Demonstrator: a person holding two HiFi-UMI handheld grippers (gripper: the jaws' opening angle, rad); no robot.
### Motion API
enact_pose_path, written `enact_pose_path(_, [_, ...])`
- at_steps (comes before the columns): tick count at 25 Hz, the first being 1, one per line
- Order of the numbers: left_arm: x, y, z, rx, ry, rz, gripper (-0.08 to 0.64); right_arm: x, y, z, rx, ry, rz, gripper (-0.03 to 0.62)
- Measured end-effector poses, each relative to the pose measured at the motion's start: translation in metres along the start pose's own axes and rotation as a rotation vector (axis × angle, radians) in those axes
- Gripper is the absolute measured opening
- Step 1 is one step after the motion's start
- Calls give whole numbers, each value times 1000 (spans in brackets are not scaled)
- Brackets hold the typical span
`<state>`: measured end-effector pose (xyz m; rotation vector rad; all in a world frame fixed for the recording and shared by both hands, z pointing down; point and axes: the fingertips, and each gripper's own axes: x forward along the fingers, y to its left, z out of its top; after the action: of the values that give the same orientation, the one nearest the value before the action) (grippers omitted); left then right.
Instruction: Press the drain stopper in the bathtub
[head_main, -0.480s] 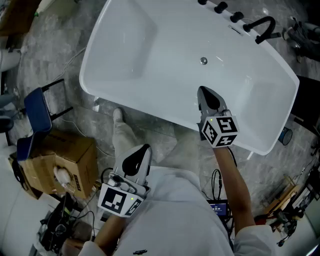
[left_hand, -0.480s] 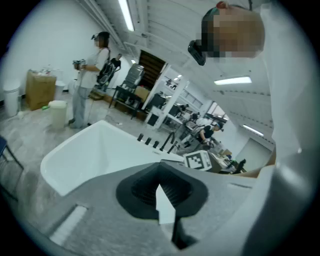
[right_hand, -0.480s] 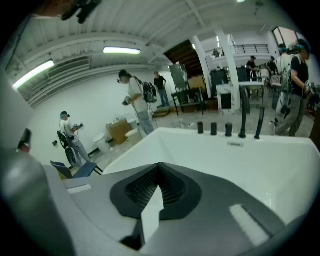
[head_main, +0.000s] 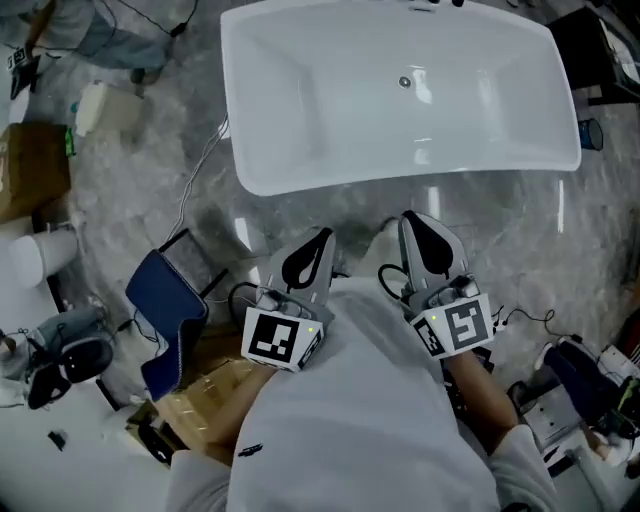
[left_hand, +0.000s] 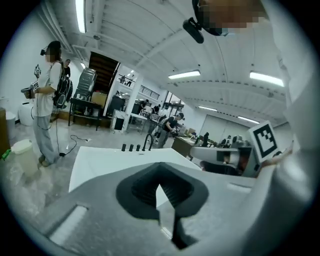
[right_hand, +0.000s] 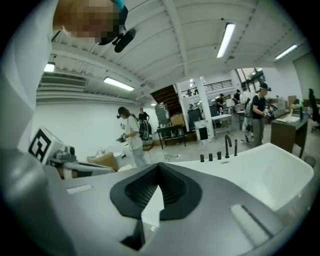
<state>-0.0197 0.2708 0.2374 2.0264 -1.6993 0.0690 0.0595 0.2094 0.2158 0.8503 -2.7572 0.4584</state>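
Right gripper (head_main: 418, 225) back, fingers (right_hand: 215, 220) together, empty.

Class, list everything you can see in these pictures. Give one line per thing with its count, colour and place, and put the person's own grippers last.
glossy white bathtub: one, white, on the grey floor, ahead of the person.
round metal drain stopper: one, silver, on the tub's bottom, nothing touching it.
curved black tap: one, black, on the tub's far rim.
small black knobs: three, black, beside the tap.
blue folding chair: one, blue, on the floor at the person's left.
brown cardboard boxes: two, brown, one far left, one below the chair.
bystander in a white shirt: one, beyond the tub.
left gripper: one, grey, shut, empty.
right gripper: one, grey, shut, empty.
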Motion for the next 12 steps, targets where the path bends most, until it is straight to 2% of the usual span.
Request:
enact_pose_path(3, [-14, -9, -11, 13, 37, -51, 0, -38, 38, -9, 122, -54, -69, -3])
enact_pose_path(6, [-10, -37, -12, 58, 61, -134, 0, -72, 45, -23, 214, -95, -173, -3])
enact_pose_path(9, [-15, -78, -19, 91, 95, -216, 0, -108, 39, -23, 226, -134, -251, -3])
enact_pose_path(12, [-17, -115, -28, 130, 115, -266, 0, -137, 27, -26, 264, -169, -302, -3])
